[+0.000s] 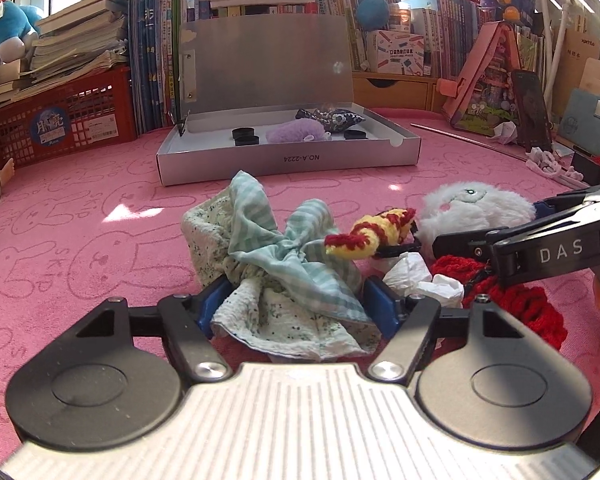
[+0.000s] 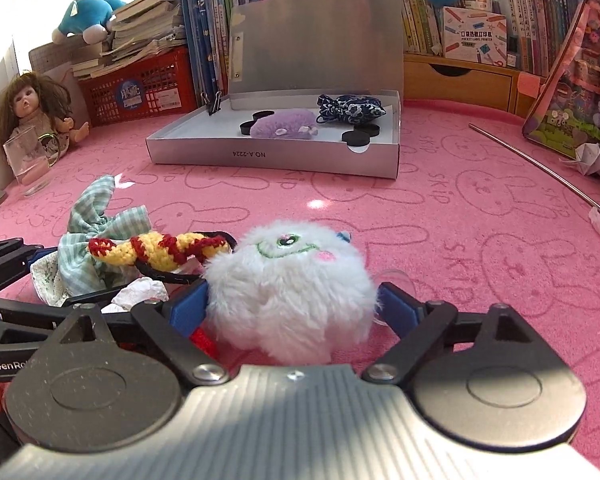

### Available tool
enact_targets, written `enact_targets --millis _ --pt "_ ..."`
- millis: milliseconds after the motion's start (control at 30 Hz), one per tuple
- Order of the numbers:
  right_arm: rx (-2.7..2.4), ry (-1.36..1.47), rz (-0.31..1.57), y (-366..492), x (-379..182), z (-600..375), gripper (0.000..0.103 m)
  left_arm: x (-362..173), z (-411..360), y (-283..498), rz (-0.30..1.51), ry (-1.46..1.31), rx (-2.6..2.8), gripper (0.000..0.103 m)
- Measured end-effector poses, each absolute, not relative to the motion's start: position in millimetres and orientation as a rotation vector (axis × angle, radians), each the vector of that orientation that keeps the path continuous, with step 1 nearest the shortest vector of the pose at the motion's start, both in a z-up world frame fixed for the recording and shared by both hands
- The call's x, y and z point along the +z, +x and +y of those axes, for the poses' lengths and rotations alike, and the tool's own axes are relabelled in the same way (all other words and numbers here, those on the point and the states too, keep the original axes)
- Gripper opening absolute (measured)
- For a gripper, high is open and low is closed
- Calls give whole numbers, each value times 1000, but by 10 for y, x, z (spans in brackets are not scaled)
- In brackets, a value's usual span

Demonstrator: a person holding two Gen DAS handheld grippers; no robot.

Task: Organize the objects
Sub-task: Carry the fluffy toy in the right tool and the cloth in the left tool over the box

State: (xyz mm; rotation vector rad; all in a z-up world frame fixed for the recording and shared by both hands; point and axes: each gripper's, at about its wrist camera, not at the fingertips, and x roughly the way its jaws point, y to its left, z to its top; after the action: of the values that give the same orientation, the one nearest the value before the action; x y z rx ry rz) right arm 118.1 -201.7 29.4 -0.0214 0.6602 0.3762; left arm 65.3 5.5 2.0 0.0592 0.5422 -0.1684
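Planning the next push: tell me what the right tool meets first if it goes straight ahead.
The white plush toy, already between the right tool fingers. Past it lies bare pink mat, then probably the open box.

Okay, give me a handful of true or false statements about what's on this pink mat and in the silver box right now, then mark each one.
1. The silver box has its lid standing open. True.
2. A purple fluffy toy lies inside the box. True.
3. The white plush is already in the box. False: it sits on the pink mat, between the right gripper fingers.
4. The left gripper has the green checked cloth bundle between its fingers. True.
5. The striped crochet piece is blue and white. False: it is yellow and dark red.
6. The doll lies in the box. False: it sits by the red basket.
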Motion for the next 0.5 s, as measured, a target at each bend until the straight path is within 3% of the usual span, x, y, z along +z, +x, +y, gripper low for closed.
enact_targets --millis 100,167,500 --pt "400 -20 654 1156 318 -2010 79 87 123 644 533 25 -161 48" --pt "409 -27 645 1130 355 -1987 71 150 160 638 518 14 -155 41" --pt "411 19 593 1165 535 -2029 68 384 249 761 482 -29 -159 40"
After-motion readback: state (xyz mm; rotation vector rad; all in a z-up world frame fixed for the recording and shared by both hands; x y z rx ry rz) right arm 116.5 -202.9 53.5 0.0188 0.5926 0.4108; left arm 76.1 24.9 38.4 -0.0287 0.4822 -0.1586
